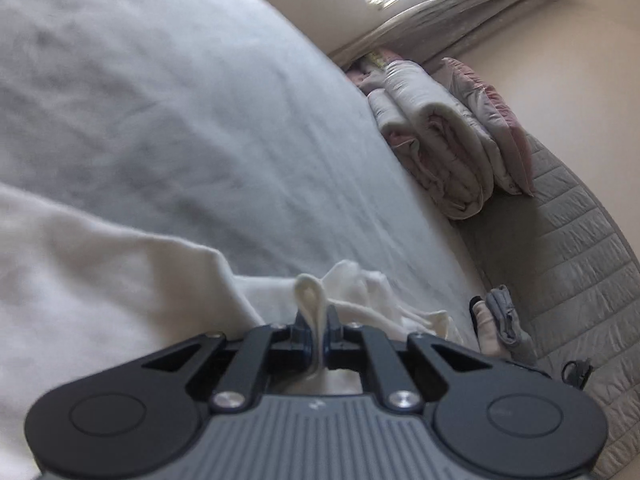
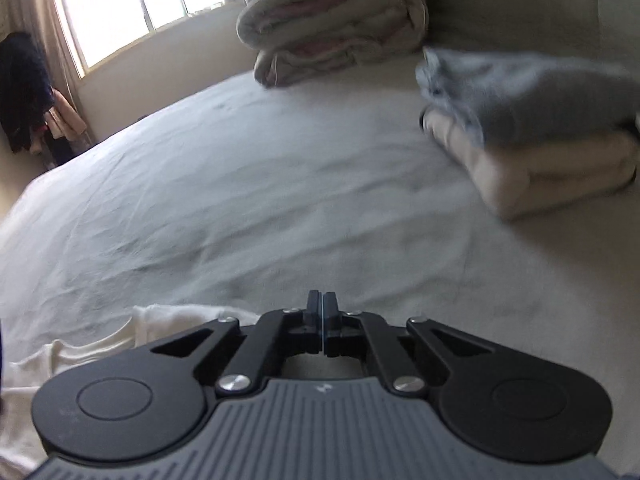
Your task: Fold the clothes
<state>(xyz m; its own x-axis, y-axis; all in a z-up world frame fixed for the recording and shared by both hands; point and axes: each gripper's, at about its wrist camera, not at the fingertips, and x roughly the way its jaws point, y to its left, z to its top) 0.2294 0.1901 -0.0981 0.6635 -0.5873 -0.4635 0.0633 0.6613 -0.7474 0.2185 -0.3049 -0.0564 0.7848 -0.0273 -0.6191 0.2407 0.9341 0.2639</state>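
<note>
A white garment (image 1: pixel 100 280) lies rumpled on the pale grey bed sheet (image 1: pixel 180 100). My left gripper (image 1: pixel 316 328) is shut on a fold of the white garment, and a loop of cloth sticks up between the fingers. In the right wrist view my right gripper (image 2: pixel 321 312) is shut with its pads pressed together and nothing visible between them. Part of the white garment (image 2: pixel 80 344) lies at the lower left of it, partly hidden under the gripper body. The sheet (image 2: pixel 240 180) stretches ahead.
A stack of folded clothes, grey on cream (image 2: pixel 532 128), sits on the bed at the right. A rolled pink and white quilt (image 2: pixel 332 20) lies at the far side; it also shows in the left wrist view (image 1: pixel 440 136). A window (image 2: pixel 132 0) and hanging dark clothes (image 2: pixel 24 88) are at the left.
</note>
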